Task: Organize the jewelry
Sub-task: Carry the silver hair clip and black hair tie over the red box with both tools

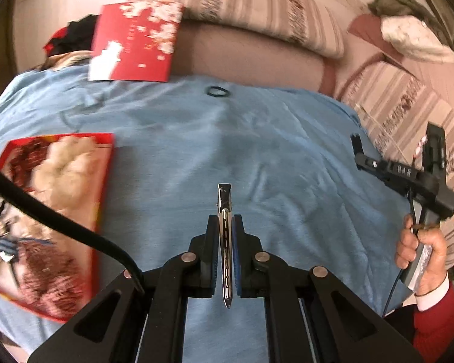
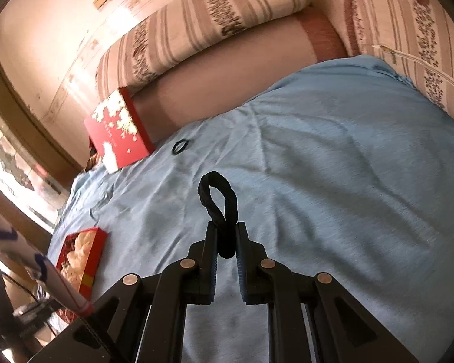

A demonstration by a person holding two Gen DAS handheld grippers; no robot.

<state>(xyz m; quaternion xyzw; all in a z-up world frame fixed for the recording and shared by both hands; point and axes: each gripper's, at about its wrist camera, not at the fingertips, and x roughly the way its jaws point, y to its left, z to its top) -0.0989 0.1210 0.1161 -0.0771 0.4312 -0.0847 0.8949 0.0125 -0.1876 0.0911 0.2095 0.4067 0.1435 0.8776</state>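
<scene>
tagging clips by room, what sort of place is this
Most likely a bedroom: the work surface is a bed, with a blue blanket spread over it, a striped pillow at its head, and a wall right behind.

Bed with blue sheet [image 1: 287,151]: thin black hair tie [image 1: 217,91] near the red lid [image 1: 136,42]; open red box [image 1: 48,220] nearer the camera.
</scene>
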